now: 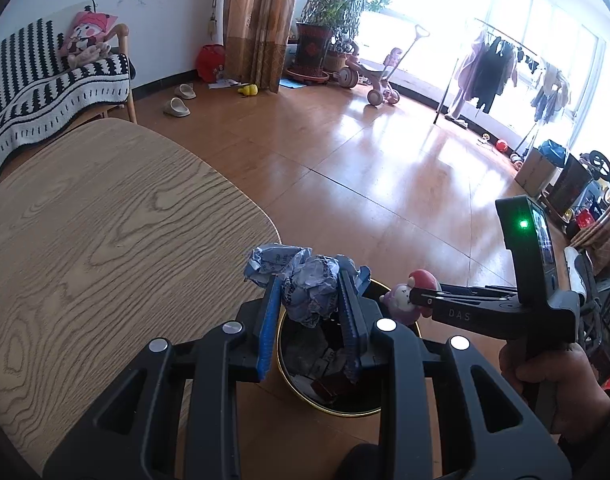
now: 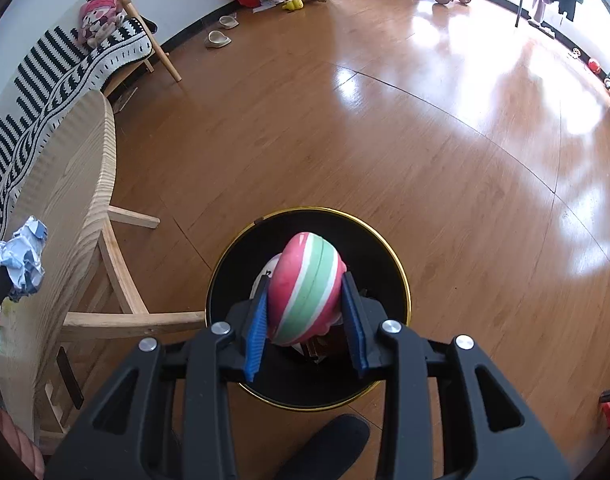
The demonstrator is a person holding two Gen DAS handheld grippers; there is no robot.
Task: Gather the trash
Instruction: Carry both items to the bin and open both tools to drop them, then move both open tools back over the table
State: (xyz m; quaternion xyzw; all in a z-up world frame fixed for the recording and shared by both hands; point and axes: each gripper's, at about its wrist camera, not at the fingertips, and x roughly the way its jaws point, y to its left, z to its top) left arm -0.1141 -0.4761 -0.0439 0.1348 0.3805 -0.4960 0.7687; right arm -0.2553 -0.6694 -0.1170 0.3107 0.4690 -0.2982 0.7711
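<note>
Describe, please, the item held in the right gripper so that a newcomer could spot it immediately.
Find the black trash bin with the gold rim, standing on the wooden floor beside the light wood table. Directly above its opening, the right gripper clamps a small toy. Its pink, white and green stripes set it apart from the crumpled blue-white paper in the left gripper.

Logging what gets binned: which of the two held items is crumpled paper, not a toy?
The crumpled blue-and-white paper wad in the left claw. The right claw clamps a smooth pink, green and white striped toy above the black gold-rimmed bin.
</note>
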